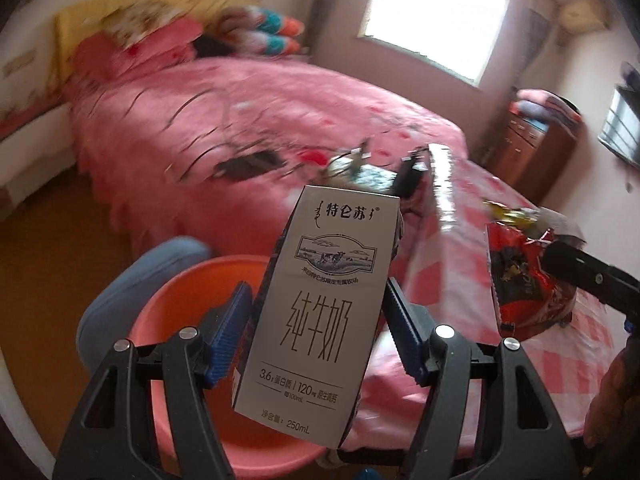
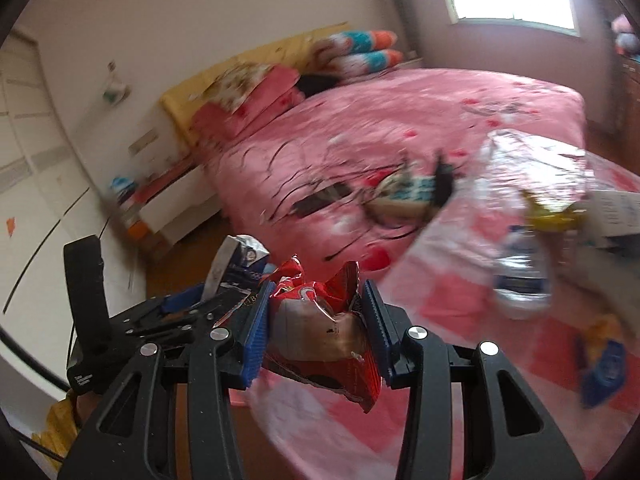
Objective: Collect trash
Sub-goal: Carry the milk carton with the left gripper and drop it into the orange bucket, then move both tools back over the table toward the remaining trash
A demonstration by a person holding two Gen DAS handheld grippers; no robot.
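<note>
Your left gripper (image 1: pixel 316 320) was clamped on the milk carton (image 1: pixel 316 304) above the pink basin (image 1: pixel 176 304): light, stiff, best taken mid-body. Your right gripper (image 2: pixel 320 328) pinched the red wrapper (image 2: pixel 324 336), probably flimsy and slick.

The milk carton (image 1: pixel 316 312) reads 特仑苏, 纯牛奶, 3.6, 120 and 250mL.

White milk carton (image 1: pixel 316 312); red wrapper (image 2: pixel 320 344); pink basin (image 1: pixel 176 312)

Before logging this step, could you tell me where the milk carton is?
The milk carton is clamped in the left gripper, above the pink basin beside the bed.
</note>
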